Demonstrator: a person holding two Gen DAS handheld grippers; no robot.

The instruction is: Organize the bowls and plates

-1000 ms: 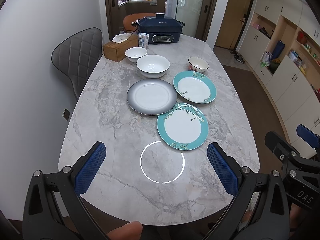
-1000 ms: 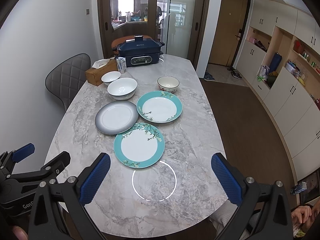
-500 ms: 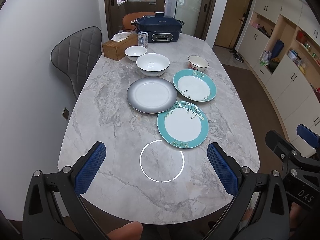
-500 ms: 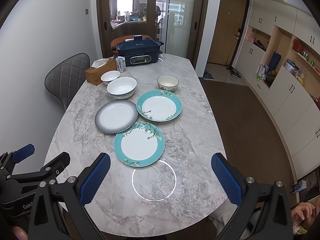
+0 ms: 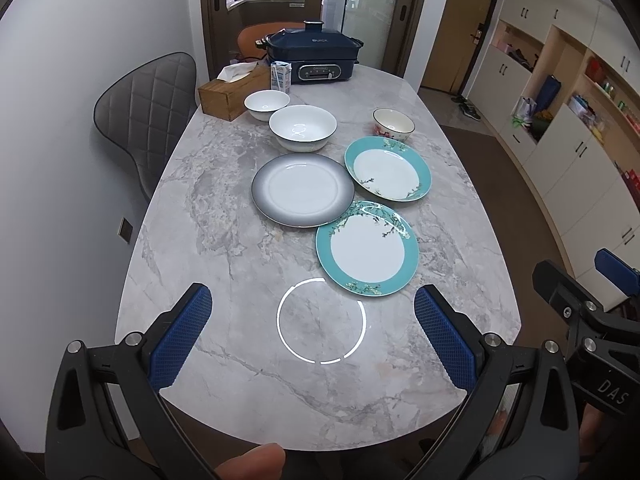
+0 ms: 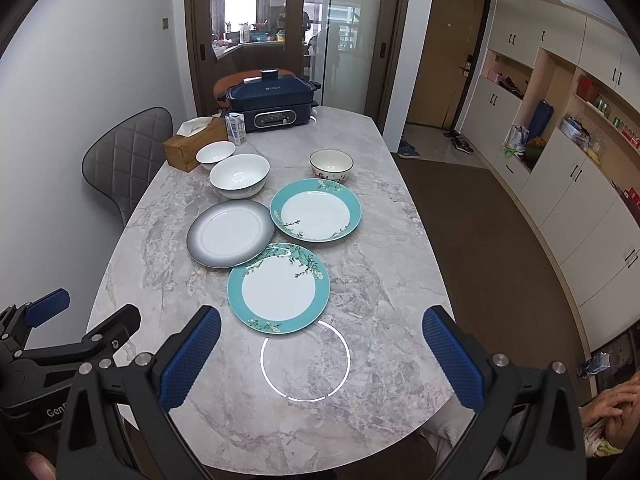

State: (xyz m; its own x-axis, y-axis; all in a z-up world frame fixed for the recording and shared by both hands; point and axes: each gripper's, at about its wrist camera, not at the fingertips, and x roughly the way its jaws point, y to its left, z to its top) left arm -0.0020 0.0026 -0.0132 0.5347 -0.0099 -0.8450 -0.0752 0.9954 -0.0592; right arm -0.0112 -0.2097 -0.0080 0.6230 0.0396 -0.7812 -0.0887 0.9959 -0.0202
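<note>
Hovering above the near end of the marble table [image 5: 208, 216], the left gripper [image 5: 312, 332] has its blue-padded jaws spread wide with nothing between them; the right gripper [image 6: 320, 356] is just as wide apart and equally empty. In the left wrist view, the nearest teal floral plate [image 5: 367, 247] lies at about 1 o'clock from the left gripper; the grey-rimmed plate [image 5: 303, 189] sits at its 11 o'clock, rims touching or overlapping; a second teal plate [image 5: 388, 169] lies at 12 o'clock from the first. Beyond them stand a large white bowl [image 5: 303, 127], a small white bowl [image 5: 267, 105] and a floral bowl [image 5: 393, 124]; further back are a tissue box [image 5: 232, 90], a small carton [image 5: 281, 76] and a navy electric cooker [image 5: 316, 58].
</note>
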